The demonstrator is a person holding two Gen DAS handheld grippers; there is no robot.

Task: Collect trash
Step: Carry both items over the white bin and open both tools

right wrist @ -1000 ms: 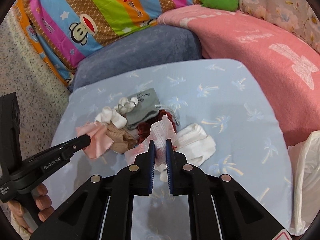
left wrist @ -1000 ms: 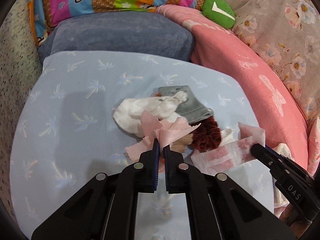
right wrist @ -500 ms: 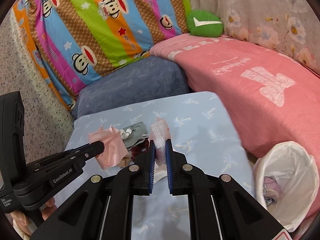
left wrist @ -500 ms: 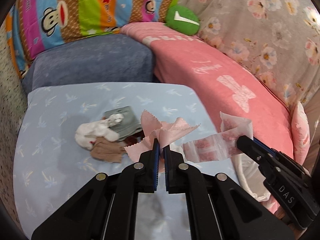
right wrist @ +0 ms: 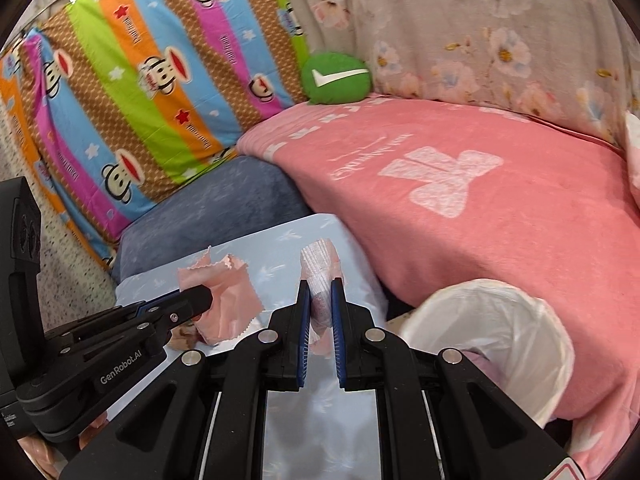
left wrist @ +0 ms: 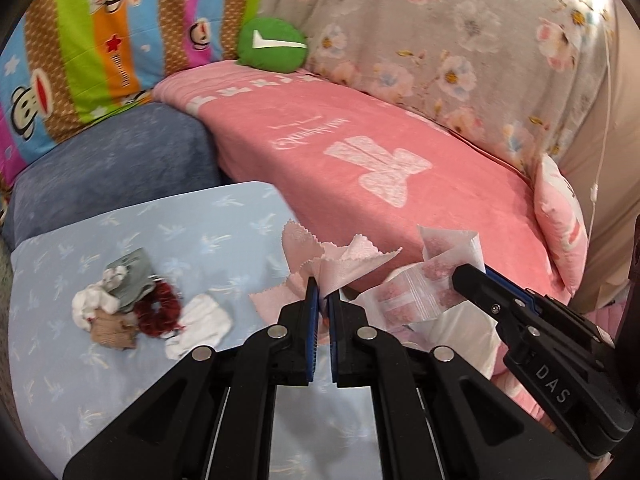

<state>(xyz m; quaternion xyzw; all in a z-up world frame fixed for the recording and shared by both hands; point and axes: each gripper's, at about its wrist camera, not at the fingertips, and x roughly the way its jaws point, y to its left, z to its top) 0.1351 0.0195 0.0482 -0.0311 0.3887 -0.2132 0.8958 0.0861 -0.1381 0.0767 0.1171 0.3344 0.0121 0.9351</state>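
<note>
My left gripper [left wrist: 323,288] is shut on a pink cloth scrap with zigzag edges [left wrist: 340,264], held up above the light blue cushion [left wrist: 200,240]. My right gripper [right wrist: 320,286] is shut on a clear wrapper with pink print [right wrist: 320,268]; in the left wrist view that wrapper [left wrist: 416,292] hangs from the right gripper [left wrist: 460,276] at the right. The pink cloth scrap [right wrist: 228,300] and the left gripper [right wrist: 202,300] show at the left of the right wrist view. A bin lined with a white bag [right wrist: 504,336] stands low at the right, beside the cushion.
Left on the cushion lie white socks [left wrist: 200,320], a grey cloth [left wrist: 128,276], a dark red scrunchie [left wrist: 158,312] and a tan cloth [left wrist: 112,328]. A pink blanket [left wrist: 360,152] covers the sofa behind, with a green round pillow [left wrist: 272,44] and a striped monkey-print cushion [right wrist: 140,92].
Both grippers have risen and swung right, away from the pile, each carrying its piece. The white-lined bin has come into view below the right gripper.
</note>
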